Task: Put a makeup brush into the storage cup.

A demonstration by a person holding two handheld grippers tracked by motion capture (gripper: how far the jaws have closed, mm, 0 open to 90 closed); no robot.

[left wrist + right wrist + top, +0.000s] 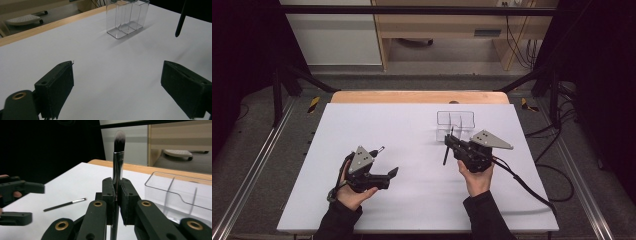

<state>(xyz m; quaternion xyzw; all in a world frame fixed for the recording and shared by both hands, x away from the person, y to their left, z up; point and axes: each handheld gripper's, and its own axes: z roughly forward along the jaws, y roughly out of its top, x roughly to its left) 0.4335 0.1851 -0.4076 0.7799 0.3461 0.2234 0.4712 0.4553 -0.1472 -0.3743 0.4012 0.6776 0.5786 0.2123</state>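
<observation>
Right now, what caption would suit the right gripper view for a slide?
Right gripper clamps a makeup brush upright beside a clear organizer; a thinner brush lies on the white table.

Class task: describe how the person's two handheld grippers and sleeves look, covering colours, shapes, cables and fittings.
Both the left gripper and the right gripper are matt black, each with two blocky jaws and a grey three-cornered plate on top dotted with small holes. Brass-coloured rings mark the linkage pivots in the gripper views. A black cable trails from the right one. The sleeves are dark.
</observation>
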